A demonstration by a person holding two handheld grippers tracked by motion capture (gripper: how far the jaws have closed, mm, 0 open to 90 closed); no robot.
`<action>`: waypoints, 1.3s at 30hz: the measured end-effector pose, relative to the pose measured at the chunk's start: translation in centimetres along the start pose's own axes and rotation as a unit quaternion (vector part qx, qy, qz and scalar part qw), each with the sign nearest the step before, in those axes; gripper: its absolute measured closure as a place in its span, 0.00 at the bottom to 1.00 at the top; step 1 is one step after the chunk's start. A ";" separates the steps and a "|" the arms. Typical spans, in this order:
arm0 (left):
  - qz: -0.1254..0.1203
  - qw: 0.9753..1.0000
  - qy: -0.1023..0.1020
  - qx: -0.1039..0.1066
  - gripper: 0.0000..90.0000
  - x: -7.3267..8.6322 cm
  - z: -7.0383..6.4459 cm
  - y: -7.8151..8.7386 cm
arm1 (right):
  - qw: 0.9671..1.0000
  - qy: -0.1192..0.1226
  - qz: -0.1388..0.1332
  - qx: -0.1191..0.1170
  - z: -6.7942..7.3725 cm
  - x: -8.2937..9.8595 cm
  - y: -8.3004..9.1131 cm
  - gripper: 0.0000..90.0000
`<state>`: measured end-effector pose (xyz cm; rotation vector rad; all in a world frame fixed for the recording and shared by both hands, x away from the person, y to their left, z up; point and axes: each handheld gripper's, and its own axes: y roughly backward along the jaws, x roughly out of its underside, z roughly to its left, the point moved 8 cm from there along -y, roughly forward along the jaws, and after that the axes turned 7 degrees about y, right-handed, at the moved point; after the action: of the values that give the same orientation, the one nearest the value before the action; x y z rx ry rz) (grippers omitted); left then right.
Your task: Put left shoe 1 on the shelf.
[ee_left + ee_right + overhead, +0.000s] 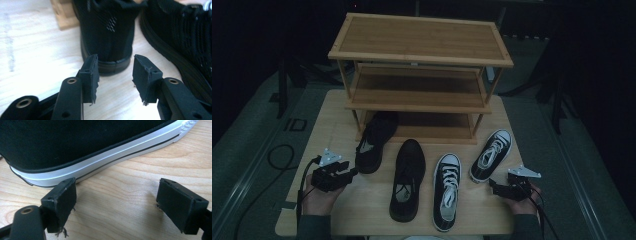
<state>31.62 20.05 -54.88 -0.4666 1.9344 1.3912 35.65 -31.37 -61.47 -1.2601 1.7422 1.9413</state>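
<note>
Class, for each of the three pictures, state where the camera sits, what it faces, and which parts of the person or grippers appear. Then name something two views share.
High view: above the person's side, looking forward and down on the table, four shoes and the wooden rack; both hands and forearms show.
Left gripper view: rides the left hand-held gripper, jaws apart, facing the heel of the black shoe.
Right gripper view: rides the right hand-held gripper, jaws apart, facing the white sole of the canvas sneaker.
Shared: the black shoe appears in the high view too.
</note>
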 end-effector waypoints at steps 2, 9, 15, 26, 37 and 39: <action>0.008 1.000 -0.001 0.005 0.67 0.3 -0.2 -0.3 | 1.000 0.000 0.000 0.000 0.0 0.0 0.0 0.18; 0.026 1.000 -0.007 0.010 0.79 1.2 -0.9 -1.2 | 1.000 0.000 0.000 0.000 0.0 0.0 0.0 0.18; 0.041 0.999 -0.020 0.005 0.95 1.7 -1.3 -2.2 | 1.000 0.000 0.000 0.000 0.0 0.0 0.0 0.18; 0.070 0.997 -0.021 -0.027 1.00 2.2 -0.8 -3.3 | 1.000 0.001 0.000 0.000 0.0 0.0 0.0 0.18; 0.102 0.993 -0.014 -0.059 1.00 2.9 -0.1 -4.9 | 1.000 0.001 0.000 0.000 0.0 0.0 0.0 0.18; 0.104 0.993 -0.013 -0.059 1.00 3.0 0.0 -5.2 | 1.000 0.001 0.000 -0.001 0.0 0.0 0.0 0.18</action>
<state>32.92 18.53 -60.49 -0.3056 1.9298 1.6431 35.67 -31.38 -61.47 -1.2631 1.7423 1.9418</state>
